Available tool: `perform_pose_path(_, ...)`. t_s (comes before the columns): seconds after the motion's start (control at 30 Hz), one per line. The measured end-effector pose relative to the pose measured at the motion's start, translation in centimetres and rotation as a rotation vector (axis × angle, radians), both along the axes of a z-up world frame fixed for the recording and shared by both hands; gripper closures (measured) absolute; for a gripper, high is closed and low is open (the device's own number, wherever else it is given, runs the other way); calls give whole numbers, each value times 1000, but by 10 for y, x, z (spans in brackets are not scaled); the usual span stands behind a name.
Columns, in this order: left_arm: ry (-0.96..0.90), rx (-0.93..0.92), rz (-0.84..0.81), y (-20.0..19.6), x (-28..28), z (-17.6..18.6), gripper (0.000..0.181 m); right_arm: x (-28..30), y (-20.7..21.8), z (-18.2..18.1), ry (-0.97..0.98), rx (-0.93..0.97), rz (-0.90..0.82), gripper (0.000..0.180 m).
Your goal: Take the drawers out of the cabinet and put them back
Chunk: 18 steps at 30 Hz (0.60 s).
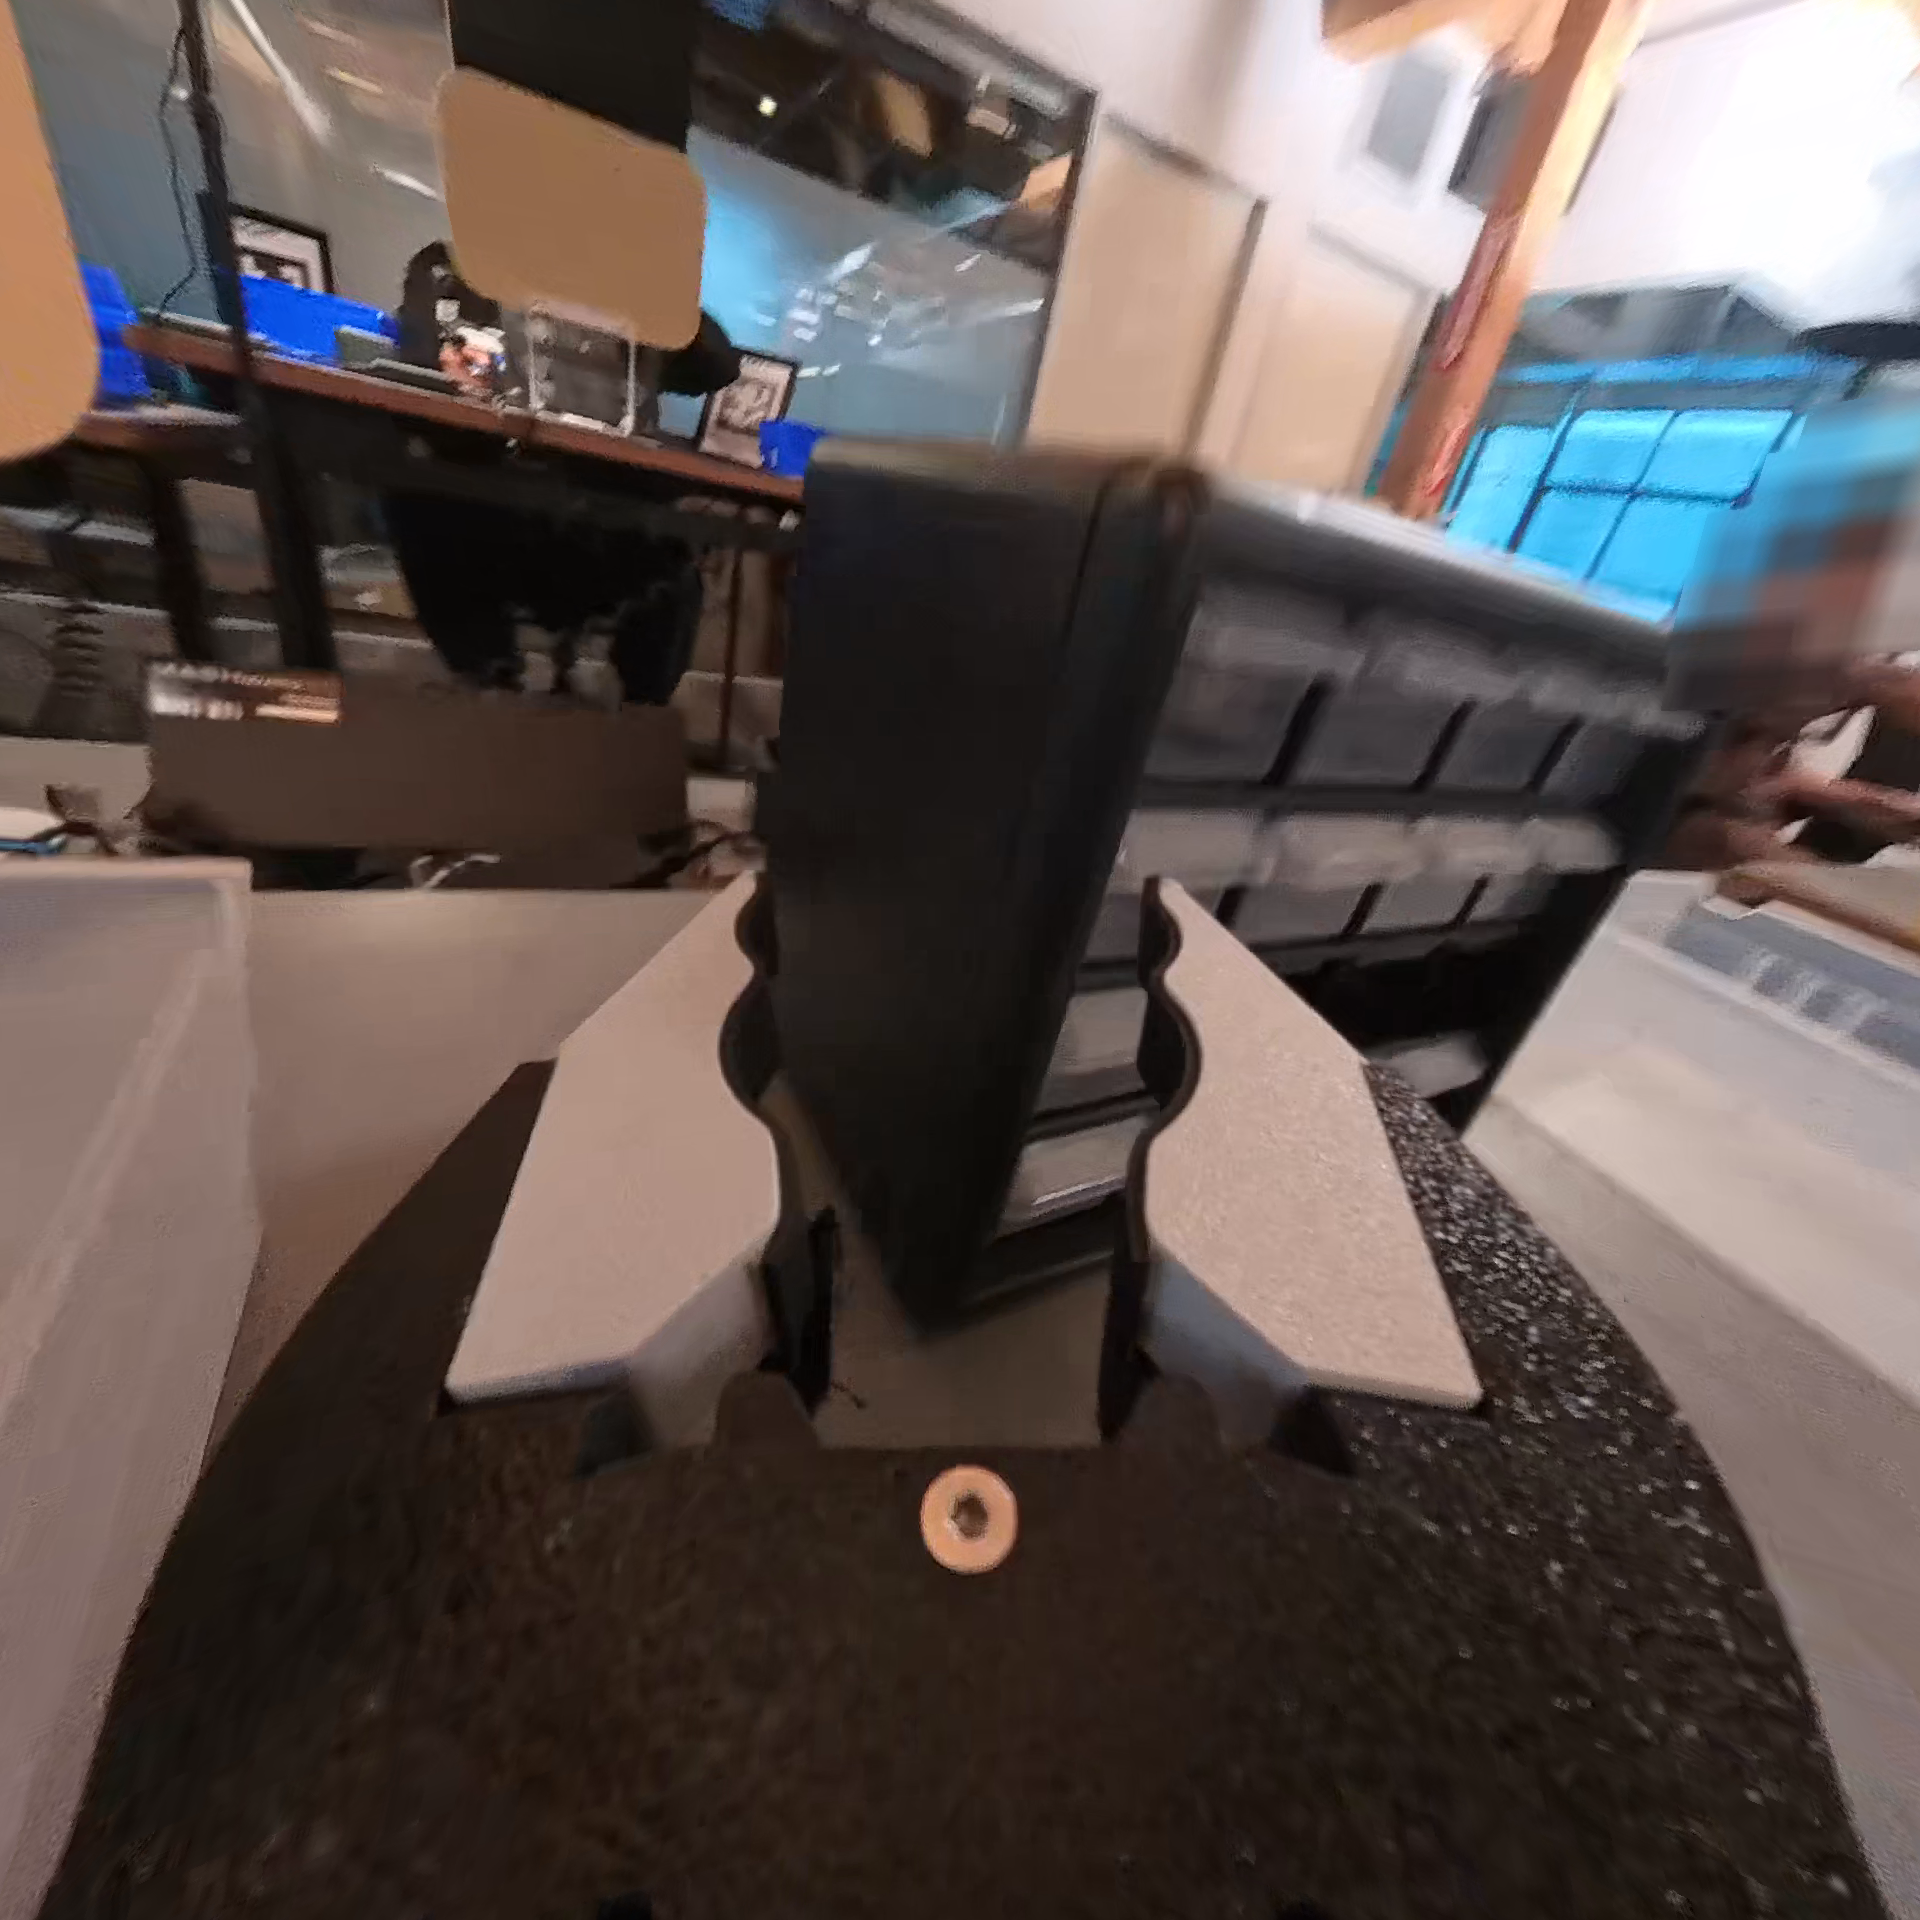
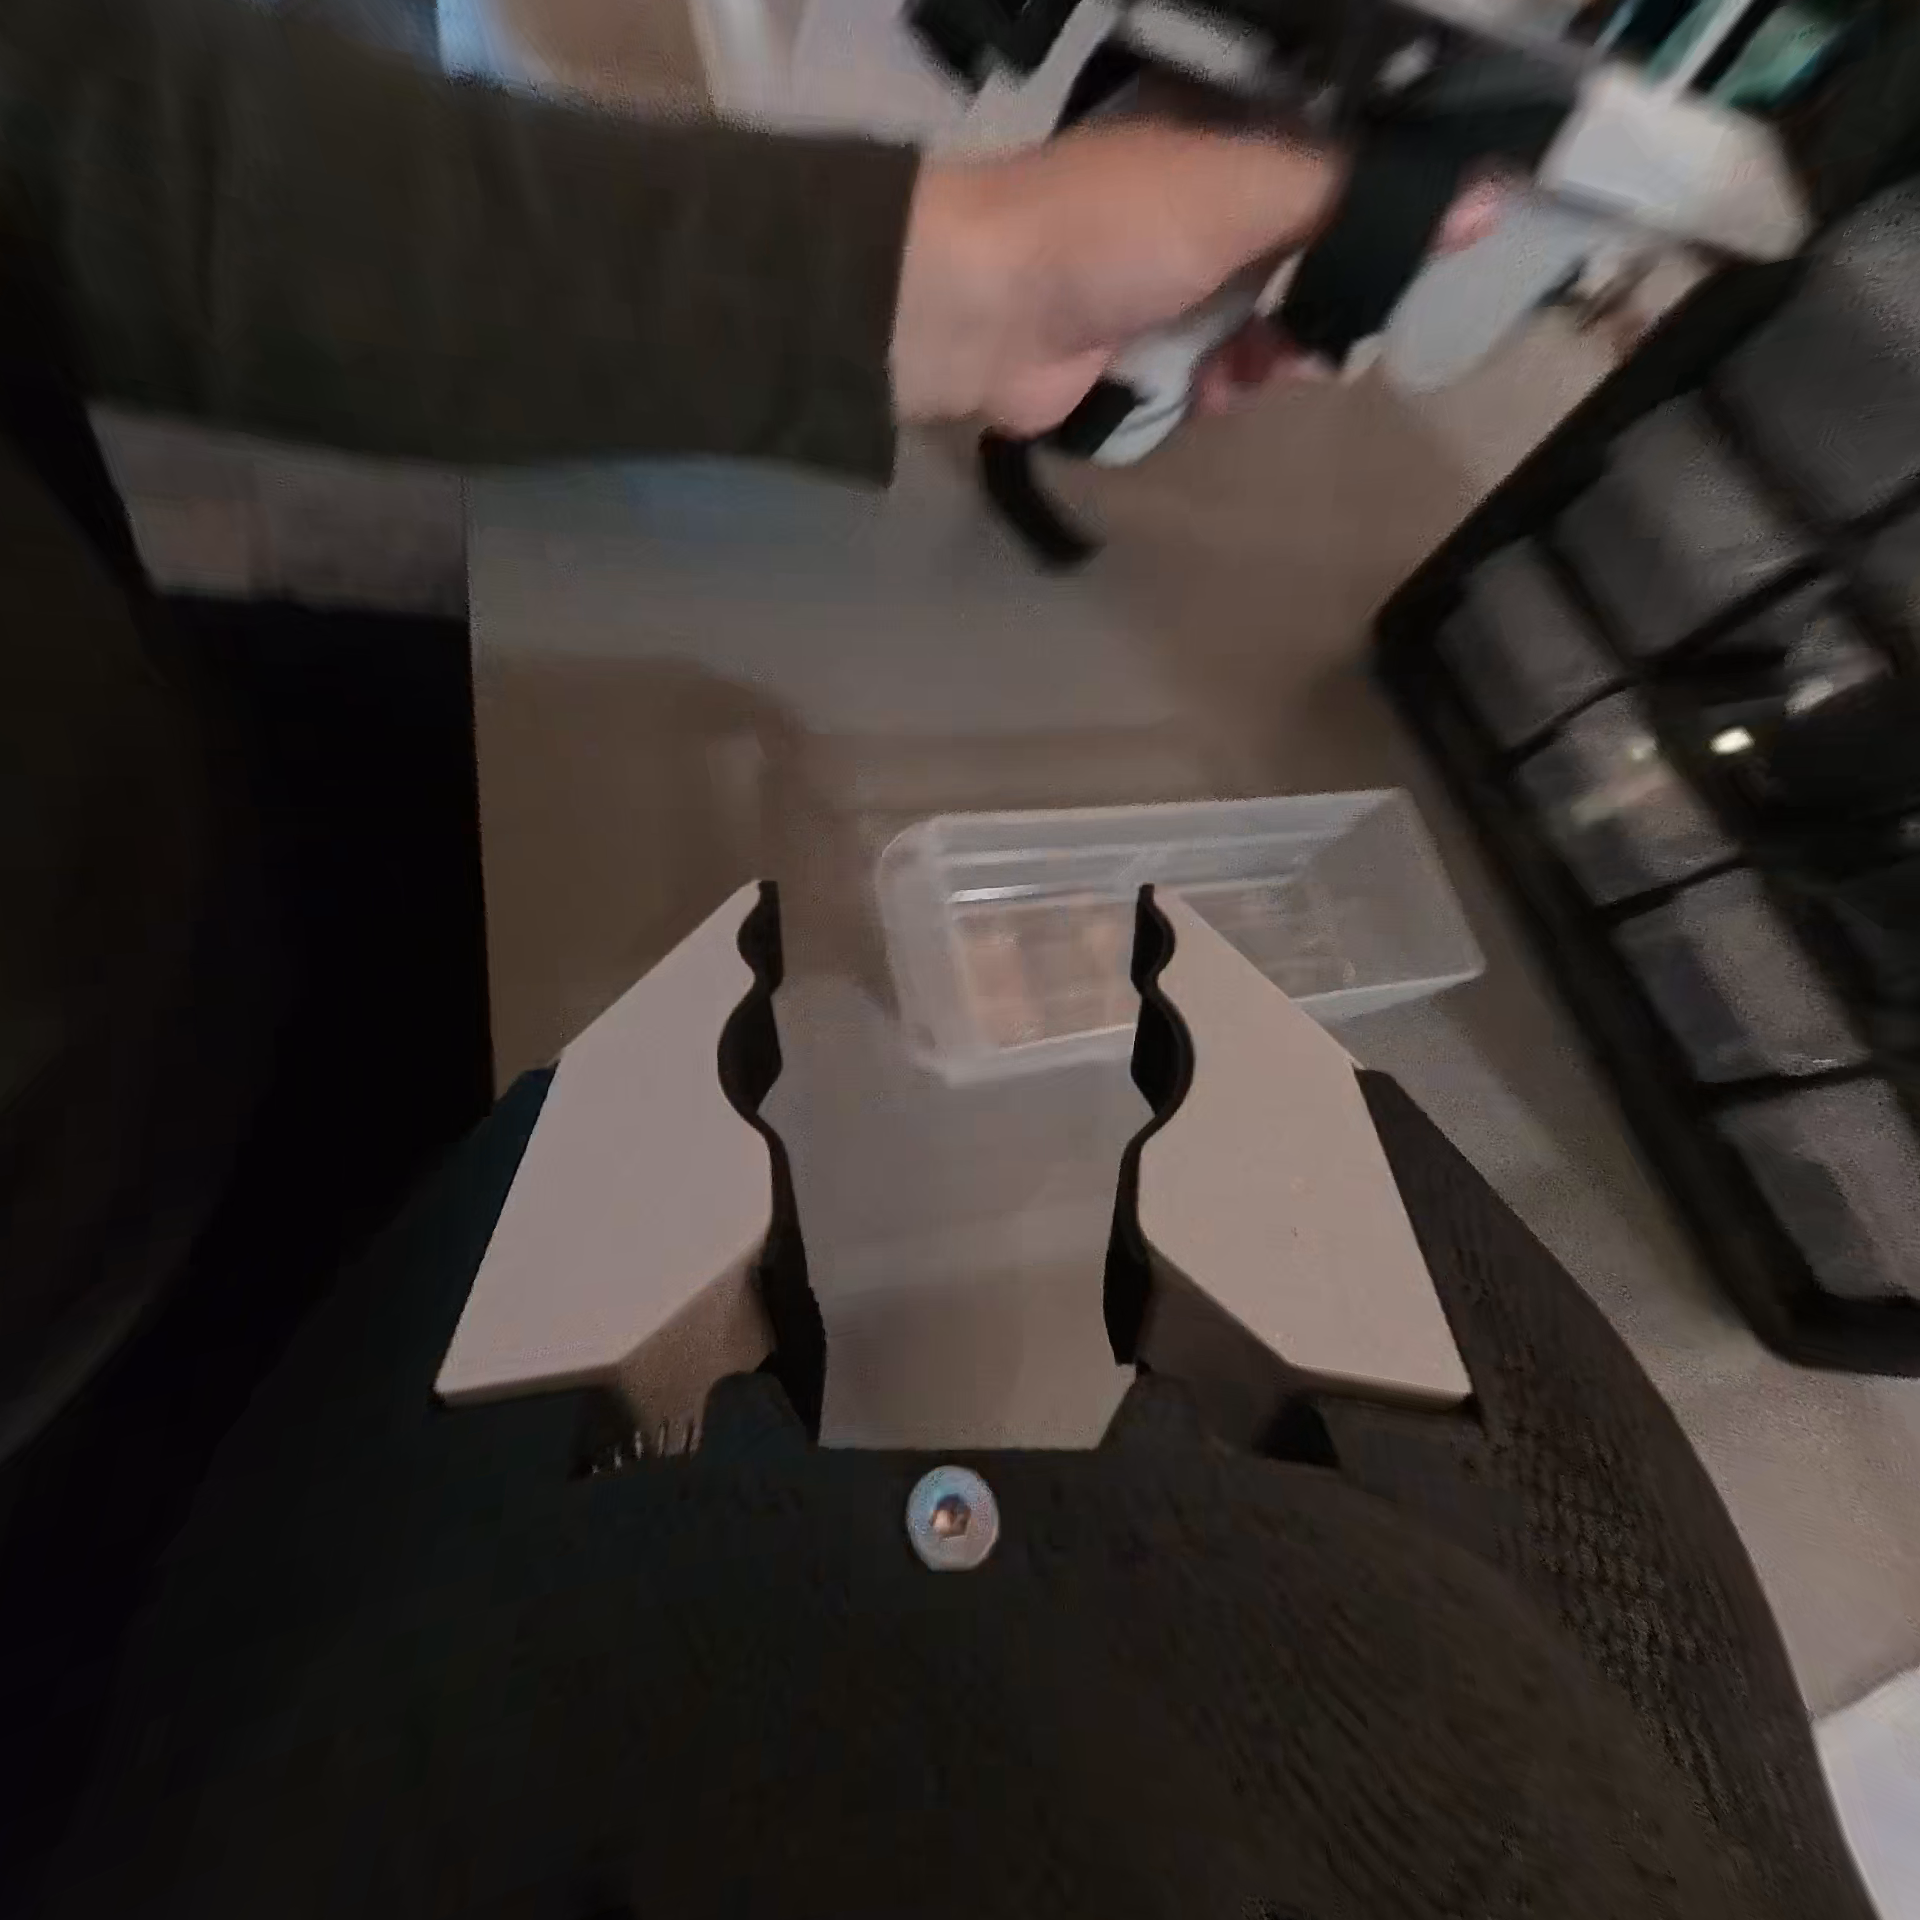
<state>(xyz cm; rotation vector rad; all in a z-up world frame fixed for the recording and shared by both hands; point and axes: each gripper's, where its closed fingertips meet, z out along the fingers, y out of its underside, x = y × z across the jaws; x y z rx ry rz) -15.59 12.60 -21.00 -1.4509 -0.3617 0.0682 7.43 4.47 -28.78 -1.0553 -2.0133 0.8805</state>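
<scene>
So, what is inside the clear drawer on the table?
The clear drawer looks empty; only the beige table shows through it. The right gripper's finger covers part of it, and blur hides small items.

1. The cabinet [image 1: 935,831] was black, and its small drawers [image 1: 1351,717] looked dark and smoky.
2. The loose drawer [image 2: 1174,935] on the counter [image 2: 935,644] was clear and colourless; the counter was beige.
3. The left gripper [image 1: 958,925] had pale grey fingers [image 1: 644,1174] with black inner pads, on a speckled black body.
4. The right gripper [image 2: 951,935] had beige-grey fingers [image 2: 623,1195] on a black body.
5. The person's sleeve [image 2: 416,260] was dark olive.
6. The bins [image 1: 281,301] far behind were bright blue.
</scene>
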Motion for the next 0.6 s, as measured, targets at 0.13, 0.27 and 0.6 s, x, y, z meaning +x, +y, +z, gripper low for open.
perform_pose_path(0.13,96,-61,6,14,6,-17,128,4,-12,-37,-167,94,29,112)
perform_pose_path(0.27,158,-65,-20,20,11,-20,141,-4,-11,-54,-230,107,7,122)
perform_pose_path(0.6,171,25,-70,14,18,-5,159,-13,2,-56,-326,175,12,165)
